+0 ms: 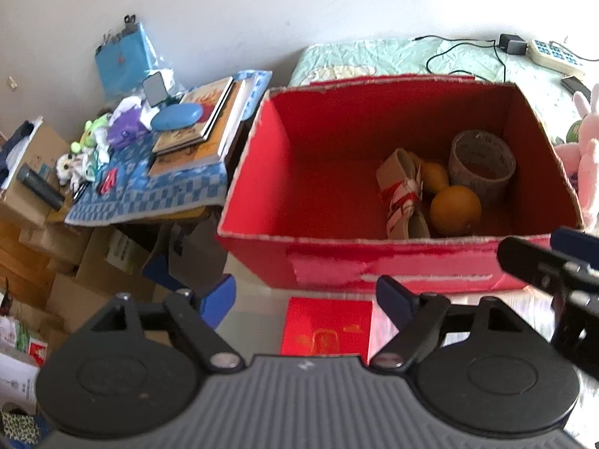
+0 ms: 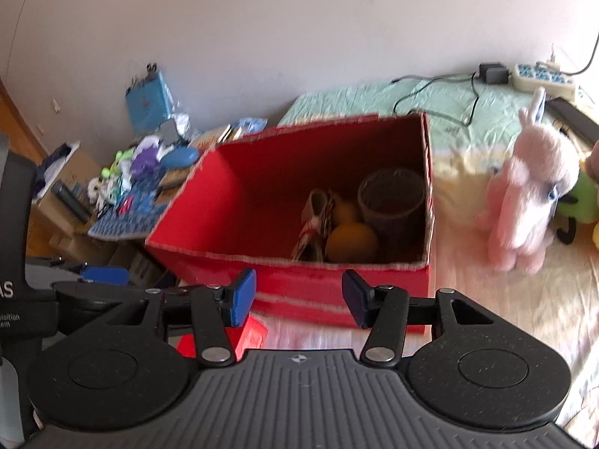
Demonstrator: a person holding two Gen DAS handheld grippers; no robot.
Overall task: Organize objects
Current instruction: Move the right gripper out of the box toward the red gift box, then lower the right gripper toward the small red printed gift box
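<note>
The open red cardboard box (image 1: 262, 172) sits on the bed, its raw-edged walls rigid enough to corral loose items: two smooth round oranges (image 1: 455, 209), a ribbed roll of tape (image 1: 481, 162) and a crumpled red-and-white paper carton (image 1: 402, 194) crowd its right near corner. Just in front lies a flat glossy red packet (image 1: 325, 325), probably next to go in. The left gripper (image 1: 307, 299) hangs above it, jaws spread wide, holding nothing. The right gripper (image 2: 299, 295) is likewise open and empty. A fluffy pink plush rabbit (image 2: 528, 202) stands right of the box.

Bed (image 2: 468, 321) with red box (image 2: 299, 292), pink plush rabbit (image 2: 528, 202), power strip (image 2: 544, 76).
</note>
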